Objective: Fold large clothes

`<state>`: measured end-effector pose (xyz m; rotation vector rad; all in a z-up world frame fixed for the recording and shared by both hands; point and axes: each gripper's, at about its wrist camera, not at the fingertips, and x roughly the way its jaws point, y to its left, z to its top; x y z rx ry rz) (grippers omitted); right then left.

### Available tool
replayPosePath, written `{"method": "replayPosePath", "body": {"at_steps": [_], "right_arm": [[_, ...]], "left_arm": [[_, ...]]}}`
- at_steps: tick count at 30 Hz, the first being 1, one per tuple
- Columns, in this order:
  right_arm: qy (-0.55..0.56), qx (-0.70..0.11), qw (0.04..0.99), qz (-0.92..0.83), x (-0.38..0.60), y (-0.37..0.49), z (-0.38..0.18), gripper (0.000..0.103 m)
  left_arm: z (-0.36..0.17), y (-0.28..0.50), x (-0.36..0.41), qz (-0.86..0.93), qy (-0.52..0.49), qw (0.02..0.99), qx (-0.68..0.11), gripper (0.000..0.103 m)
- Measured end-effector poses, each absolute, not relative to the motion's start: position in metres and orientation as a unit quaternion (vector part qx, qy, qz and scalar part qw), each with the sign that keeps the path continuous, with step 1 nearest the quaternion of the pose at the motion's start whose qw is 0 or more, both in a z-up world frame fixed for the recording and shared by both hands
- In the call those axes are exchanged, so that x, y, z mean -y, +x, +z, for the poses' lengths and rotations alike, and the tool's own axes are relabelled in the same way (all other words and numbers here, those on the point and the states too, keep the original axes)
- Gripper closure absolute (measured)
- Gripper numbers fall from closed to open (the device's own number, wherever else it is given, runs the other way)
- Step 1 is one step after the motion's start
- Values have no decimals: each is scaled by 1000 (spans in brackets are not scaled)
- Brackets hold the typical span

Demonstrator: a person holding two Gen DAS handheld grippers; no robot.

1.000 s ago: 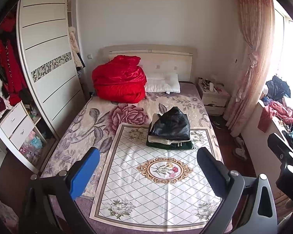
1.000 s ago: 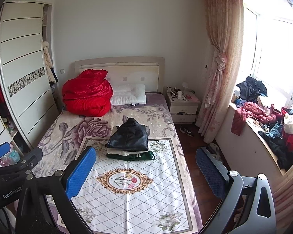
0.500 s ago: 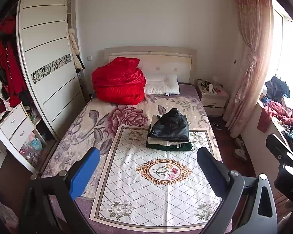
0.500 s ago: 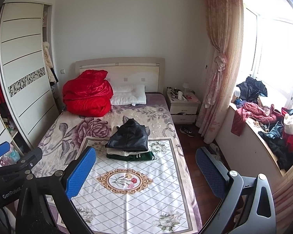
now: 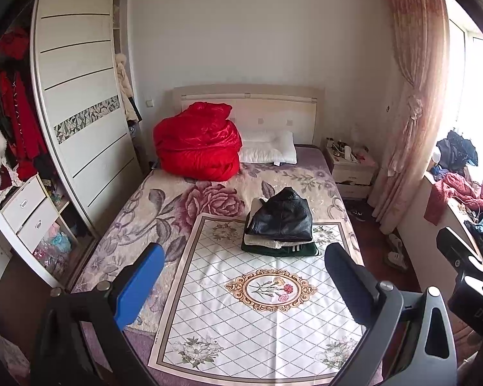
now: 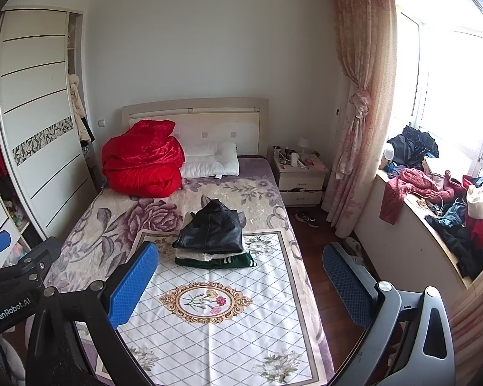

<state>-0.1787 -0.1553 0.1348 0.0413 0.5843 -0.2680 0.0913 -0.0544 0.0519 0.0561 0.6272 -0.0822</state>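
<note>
Both grippers, left [image 5: 241, 276] and right [image 6: 238, 276], hover empty with jaws spread above the bed [image 5: 164, 193]; next unfolded garment from windowsill pile [image 6: 434, 193] should be spread flat on mat [image 5: 257, 315], clear of folded stack [image 5: 280, 225].

L gripper [image 5: 241, 276] view tilted up slightly; bed [image 5: 177, 199] sits lower.
</note>
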Motion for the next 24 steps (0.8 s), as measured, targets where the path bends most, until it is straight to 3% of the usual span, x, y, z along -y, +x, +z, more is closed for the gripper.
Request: {"method": "replayPosePath", "body": {"at_steps": [24], "right_arm": [[18,-289,948,-132,150,-184,133,0]], "left_arm": [[54,89,51,-39,20,950,-310,1]]}}
